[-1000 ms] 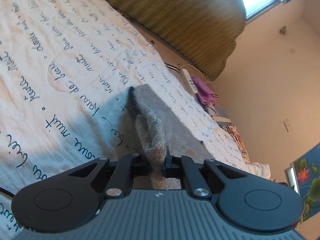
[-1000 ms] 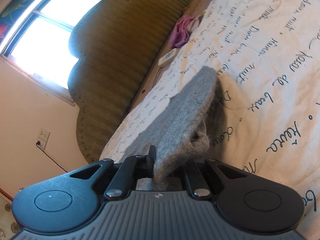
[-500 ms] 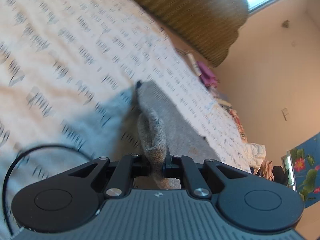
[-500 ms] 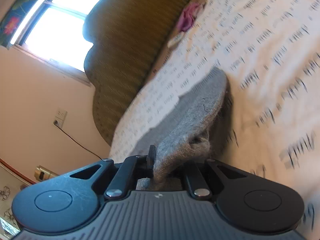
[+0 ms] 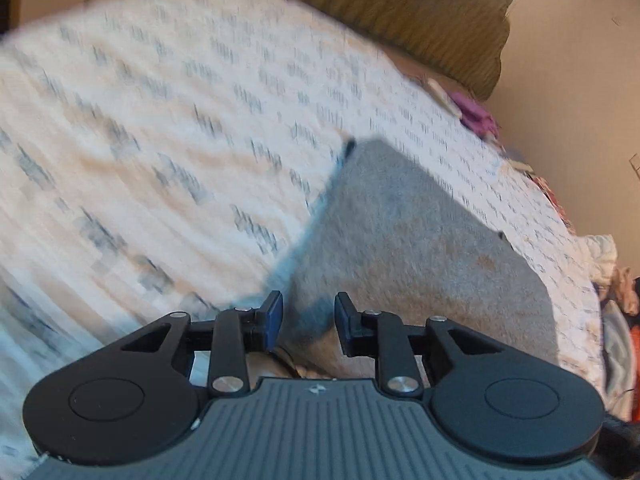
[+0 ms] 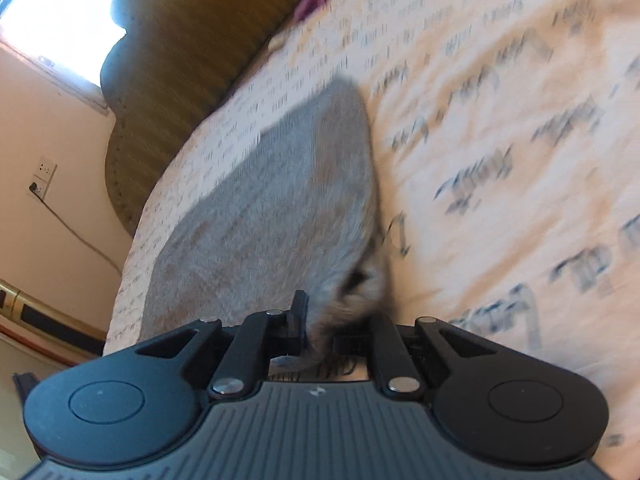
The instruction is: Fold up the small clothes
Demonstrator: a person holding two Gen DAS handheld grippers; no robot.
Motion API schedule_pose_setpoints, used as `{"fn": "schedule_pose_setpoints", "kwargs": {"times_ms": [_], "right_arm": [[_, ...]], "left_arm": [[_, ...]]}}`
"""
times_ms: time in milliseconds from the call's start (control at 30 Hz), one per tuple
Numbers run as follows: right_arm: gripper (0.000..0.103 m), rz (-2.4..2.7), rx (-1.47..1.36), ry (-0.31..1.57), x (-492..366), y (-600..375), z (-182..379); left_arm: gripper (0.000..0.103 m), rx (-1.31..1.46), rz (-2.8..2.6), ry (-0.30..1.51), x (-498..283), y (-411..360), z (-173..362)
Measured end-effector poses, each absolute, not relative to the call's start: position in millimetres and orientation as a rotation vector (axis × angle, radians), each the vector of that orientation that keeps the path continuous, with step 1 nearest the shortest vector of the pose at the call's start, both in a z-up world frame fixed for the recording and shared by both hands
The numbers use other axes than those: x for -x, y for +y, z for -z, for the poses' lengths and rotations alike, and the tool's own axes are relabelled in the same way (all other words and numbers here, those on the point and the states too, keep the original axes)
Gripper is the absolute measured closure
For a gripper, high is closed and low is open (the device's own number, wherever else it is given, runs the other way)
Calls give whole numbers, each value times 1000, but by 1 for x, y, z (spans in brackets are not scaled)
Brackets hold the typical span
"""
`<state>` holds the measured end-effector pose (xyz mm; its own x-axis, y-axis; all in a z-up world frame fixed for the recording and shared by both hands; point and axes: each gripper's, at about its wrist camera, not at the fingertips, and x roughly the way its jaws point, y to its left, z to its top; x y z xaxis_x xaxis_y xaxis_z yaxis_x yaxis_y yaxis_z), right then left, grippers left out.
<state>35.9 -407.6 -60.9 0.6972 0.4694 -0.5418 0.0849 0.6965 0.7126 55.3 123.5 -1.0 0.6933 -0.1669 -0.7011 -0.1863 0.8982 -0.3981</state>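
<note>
The grey garment (image 5: 420, 240) lies spread on the bed (image 5: 160, 140), over its white cover printed with script; the olive headboard (image 5: 380, 4) rises behind and a purple cloth (image 5: 476, 114) sits near the bed's far edge. The left gripper (image 5: 308, 312) has just been opening; its jaws stand apart over the garment's near corner, the pads clear of the cloth. The right gripper (image 6: 320, 320) pinches the bunched grey edge, its jaws nearly together and only just starting to part.
</note>
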Motion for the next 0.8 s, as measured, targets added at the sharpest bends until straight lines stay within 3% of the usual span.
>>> {"fn": "schedule_pose_setpoints", "kwargs": {"times_ms": [33,100,167,233,267,300,367,500,800], "right_arm": [[89,-203,-756,729,-29,-415,51],[81,-129,-678,643,-23,-425,28],[78,-114,-579,610,-35,-424,9],[78,-140,-475,594,-57,-410,-7],[72,-166,-422,592,-71,-399,-13],[58,-202,-379,599,-88,-388,-16],[40,-223,-335,627,-121,-374,-12],[41,-214,-332,727,-178,-376,10],[41,-167,-281,811,-246,-394,42]], "left_arm": [[70,418,-24,763,-49,122,-13],[58,345,-63,657,-44,118,-36],[33,273,-69,538,-54,103,-57],[27,142,-39,443,-76,76,-68],[25,71,-24,418,-90,61,-67],[23,8,-1,419,-108,49,-63],[25,-31,2,483,-150,36,-50],[31,23,26,674,-225,34,-24],[31,-117,114,828,-306,19,24]]}}
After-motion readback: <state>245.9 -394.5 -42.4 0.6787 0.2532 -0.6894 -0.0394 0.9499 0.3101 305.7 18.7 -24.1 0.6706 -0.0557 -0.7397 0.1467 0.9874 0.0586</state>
